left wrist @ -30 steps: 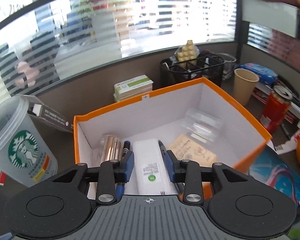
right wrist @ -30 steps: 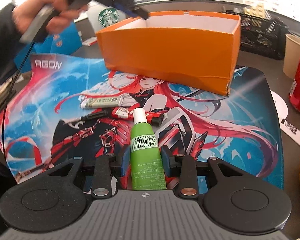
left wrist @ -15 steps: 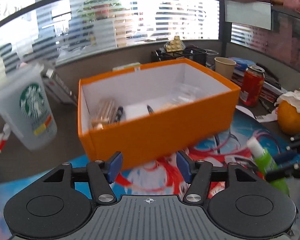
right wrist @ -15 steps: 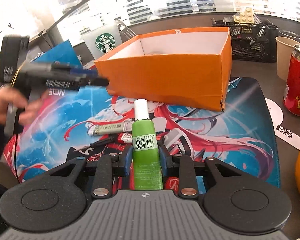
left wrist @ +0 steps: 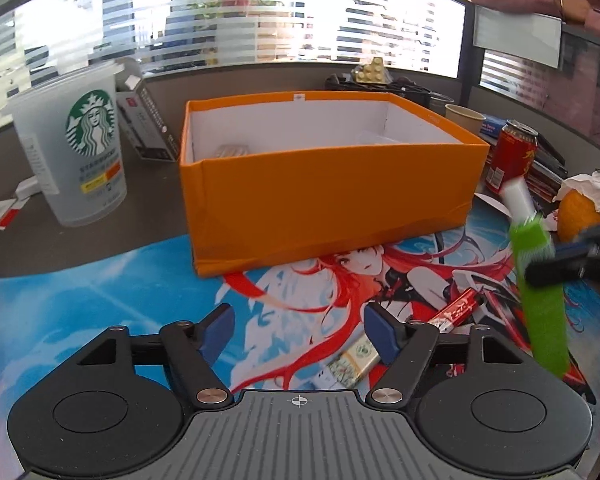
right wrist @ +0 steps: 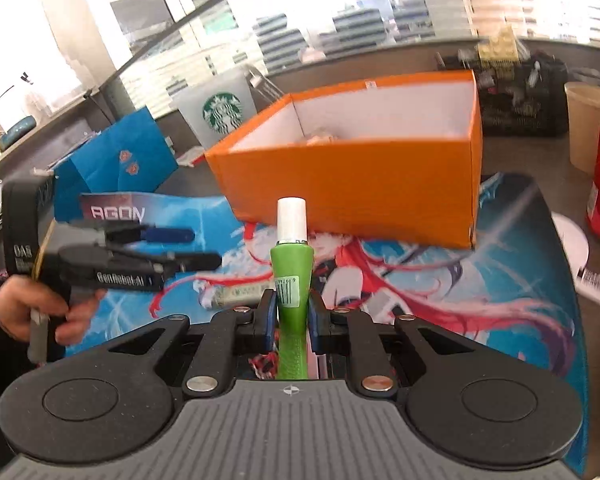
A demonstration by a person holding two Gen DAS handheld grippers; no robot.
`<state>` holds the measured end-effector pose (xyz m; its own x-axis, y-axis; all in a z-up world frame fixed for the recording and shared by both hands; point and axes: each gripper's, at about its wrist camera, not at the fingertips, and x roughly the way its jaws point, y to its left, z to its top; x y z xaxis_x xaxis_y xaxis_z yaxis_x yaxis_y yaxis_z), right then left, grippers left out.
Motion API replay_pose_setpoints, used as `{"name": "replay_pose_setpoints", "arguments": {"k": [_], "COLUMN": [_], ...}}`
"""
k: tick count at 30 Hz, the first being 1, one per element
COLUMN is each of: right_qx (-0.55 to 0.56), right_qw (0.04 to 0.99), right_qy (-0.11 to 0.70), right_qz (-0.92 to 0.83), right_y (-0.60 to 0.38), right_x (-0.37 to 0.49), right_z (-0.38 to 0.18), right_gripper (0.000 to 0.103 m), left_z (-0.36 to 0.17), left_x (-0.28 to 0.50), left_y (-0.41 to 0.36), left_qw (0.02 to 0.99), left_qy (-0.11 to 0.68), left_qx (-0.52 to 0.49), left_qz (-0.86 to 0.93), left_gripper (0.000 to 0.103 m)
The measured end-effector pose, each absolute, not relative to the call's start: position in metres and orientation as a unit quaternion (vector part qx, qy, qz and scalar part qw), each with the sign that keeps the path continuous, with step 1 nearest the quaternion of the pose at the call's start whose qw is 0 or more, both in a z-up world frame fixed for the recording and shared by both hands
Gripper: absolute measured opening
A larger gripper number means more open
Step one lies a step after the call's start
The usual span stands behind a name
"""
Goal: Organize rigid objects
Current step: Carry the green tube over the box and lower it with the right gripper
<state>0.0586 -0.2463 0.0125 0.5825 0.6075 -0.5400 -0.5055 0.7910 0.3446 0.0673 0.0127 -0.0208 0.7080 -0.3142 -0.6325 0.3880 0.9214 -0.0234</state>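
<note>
An open orange box (left wrist: 332, 188) (right wrist: 356, 176) stands at the far edge of the printed desk mat (left wrist: 100, 304). My right gripper (right wrist: 292, 312) is shut on a green tube with a white cap (right wrist: 292, 276), held above the mat in front of the box; the tube also shows in the left wrist view (left wrist: 540, 292). My left gripper (left wrist: 300, 330) is open and empty, low over the mat; it also shows in the right wrist view (right wrist: 180, 246). A red stick (left wrist: 456, 310) and a small green-white packet (left wrist: 354, 362) lie on the mat near it.
A Starbucks cup (left wrist: 76, 148) stands left of the box. A red can (left wrist: 512, 156), paper cup (left wrist: 464, 116), orange fruit (left wrist: 580, 216) and black wire basket (right wrist: 520, 96) sit to the right and behind. A blue bag (right wrist: 116, 160) stands at the left.
My left gripper let go of the white item in the box, opened and drew back low over the mat. My right gripper lifted the green tube up and toward the box.
</note>
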Motion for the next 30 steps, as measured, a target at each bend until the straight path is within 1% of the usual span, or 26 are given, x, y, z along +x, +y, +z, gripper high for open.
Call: {"name": "replay_pose_setpoints", "arguments": {"k": [2,4,6,10,12,22,26,30], "right_qx": [0.073,0.066,0.063,0.062,0.058,0.067,0.072,0.079], "right_qw": [0.891,0.896,0.900,0.906,0.908,0.912,0.914,0.914], "right_qy": [0.320,0.307,0.295,0.268,0.257,0.220,0.219,0.242], "right_qz": [0.314,0.313,0.314,0.322,0.326,0.339,0.334,0.317], "right_y": [-0.245,-0.244,-0.242,-0.239,-0.238,-0.230,-0.227,-0.226], "right_x": [0.060,0.062,0.066,0.076,0.081,0.127,0.155,0.191], "right_z": [0.023,0.035,0.047,0.073,0.086,0.141,0.150,0.141], "right_gripper": [0.015,0.014,0.014,0.014,0.014,0.014,0.014,0.014], "left_z": [-0.022,-0.023,-0.025,-0.027,-0.028,-0.035,-0.036,-0.037], "left_x": [0.064,0.062,0.060,0.062,0.063,0.069,0.071,0.073], "left_y": [0.014,0.016,0.017,0.018,0.019,0.021,0.022,0.022], "left_qw": [0.924,0.927,0.928,0.927,0.927,0.925,0.924,0.923], "left_qy": [0.328,0.325,0.323,0.333,0.336,0.351,0.354,0.356], "left_qx": [0.053,0.050,0.048,0.039,0.035,0.035,0.034,0.037], "left_qz": [-0.187,-0.183,-0.181,-0.169,-0.163,-0.142,-0.142,-0.141], "left_gripper": [0.083,0.086,0.093,0.096,0.100,0.101,0.101,0.101]}}
